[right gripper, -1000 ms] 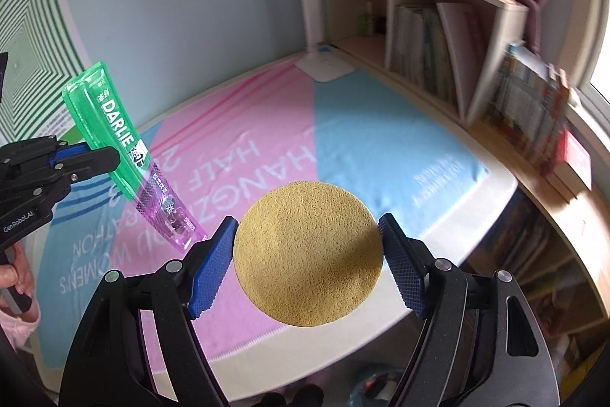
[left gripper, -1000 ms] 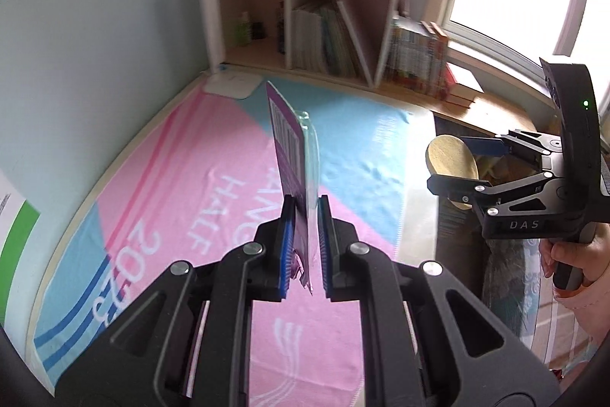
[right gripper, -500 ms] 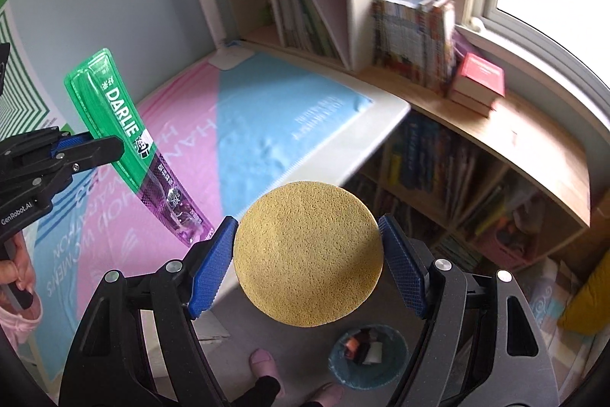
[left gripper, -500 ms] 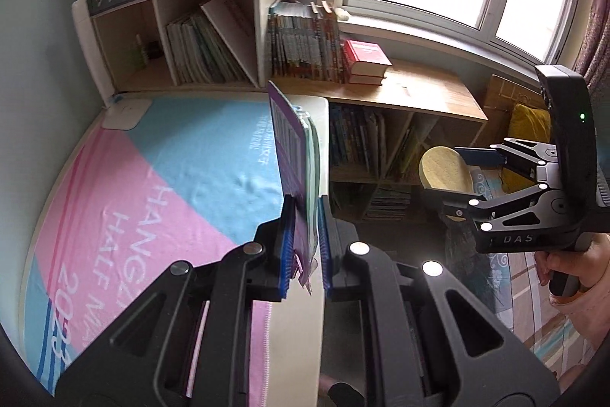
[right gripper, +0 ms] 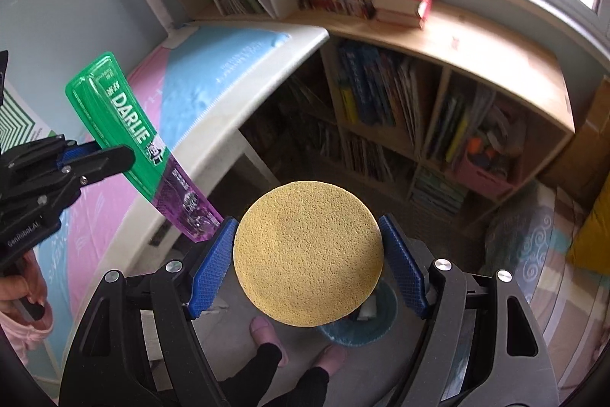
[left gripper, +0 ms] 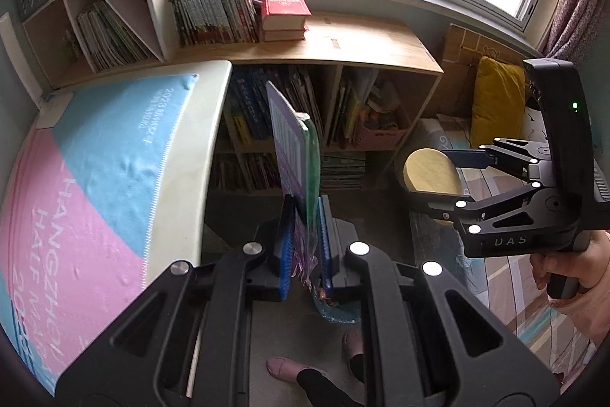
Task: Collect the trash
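Note:
My left gripper (left gripper: 307,246) is shut on a green and purple Darlie toothpaste package (left gripper: 293,147), held upright past the table's edge; the package also shows in the right wrist view (right gripper: 129,136), with the left gripper (right gripper: 99,159) at the left. My right gripper (right gripper: 307,254) is shut on a round yellow sponge (right gripper: 309,254), which also shows in the left wrist view (left gripper: 431,174) to the right of the package. A teal trash bin (right gripper: 358,330) on the floor sits below the sponge, mostly hidden; a bit of the bin (left gripper: 337,311) shows below my left fingers.
A white table (left gripper: 190,178) with a pink and blue cloth (left gripper: 95,159) lies to the left. A low wooden bookshelf (left gripper: 343,41) full of books stands ahead under the window. A yellow cushion (left gripper: 495,102) sits at the right. The person's feet in pink slippers (right gripper: 267,334) stand by the bin.
Both grippers have swung right, away from above the table to over the floor by the bookshelf. The bin has come under the sponge. Both grips are unchanged.

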`<move>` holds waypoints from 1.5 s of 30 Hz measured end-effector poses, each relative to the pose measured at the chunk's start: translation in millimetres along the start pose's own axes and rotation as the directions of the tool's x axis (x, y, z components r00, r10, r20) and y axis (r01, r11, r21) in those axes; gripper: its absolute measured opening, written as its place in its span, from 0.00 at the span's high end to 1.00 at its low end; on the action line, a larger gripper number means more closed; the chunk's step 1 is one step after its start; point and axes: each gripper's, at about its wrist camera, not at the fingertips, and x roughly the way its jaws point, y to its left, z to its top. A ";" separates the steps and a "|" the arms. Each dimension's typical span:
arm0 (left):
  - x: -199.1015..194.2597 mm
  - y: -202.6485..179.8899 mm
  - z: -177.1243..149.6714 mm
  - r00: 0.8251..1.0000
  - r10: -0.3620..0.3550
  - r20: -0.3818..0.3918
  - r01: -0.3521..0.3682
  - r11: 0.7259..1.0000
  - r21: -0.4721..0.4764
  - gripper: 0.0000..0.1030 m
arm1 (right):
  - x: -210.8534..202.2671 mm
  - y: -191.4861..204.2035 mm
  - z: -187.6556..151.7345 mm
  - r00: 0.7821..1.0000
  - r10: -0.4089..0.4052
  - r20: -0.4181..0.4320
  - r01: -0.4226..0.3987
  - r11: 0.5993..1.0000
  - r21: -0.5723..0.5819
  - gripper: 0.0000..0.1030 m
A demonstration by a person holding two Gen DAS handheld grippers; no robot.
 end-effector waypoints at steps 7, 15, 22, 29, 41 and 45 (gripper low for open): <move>62.5 -54.7 -26.8 0.992 -0.054 -0.115 0.060 0.997 0.045 0.90 | 31.9 -44.7 -42.3 0.996 0.002 -0.085 0.004 0.997 0.072 0.27; 119.4 -84.3 -54.1 0.971 -0.091 -0.220 0.112 0.990 0.084 0.90 | 67.2 -75.2 -80.0 0.986 0.016 -0.167 0.009 0.989 0.146 0.27; 153.9 -98.1 -74.4 0.954 -0.103 -0.283 0.133 0.987 0.091 0.90 | 90.4 -89.3 -108.6 0.976 0.033 -0.215 0.010 0.981 0.192 0.27; 173.3 -105.7 -90.5 0.936 -0.106 -0.334 0.145 0.985 0.093 0.90 | 105.3 -101.5 -131.8 0.967 0.052 -0.249 0.011 0.970 0.245 0.27; 186.3 -114.3 -127.0 0.910 -0.077 -0.407 0.133 0.985 0.111 0.29 | 117.1 -115.3 -155.5 0.950 0.121 -0.288 -0.016 0.940 0.342 0.12; 185.0 -106.6 -130.7 0.908 -0.077 -0.412 0.118 0.990 0.076 0.29 | 115.1 -118.1 -156.9 0.952 0.110 -0.287 -0.005 0.939 0.344 0.12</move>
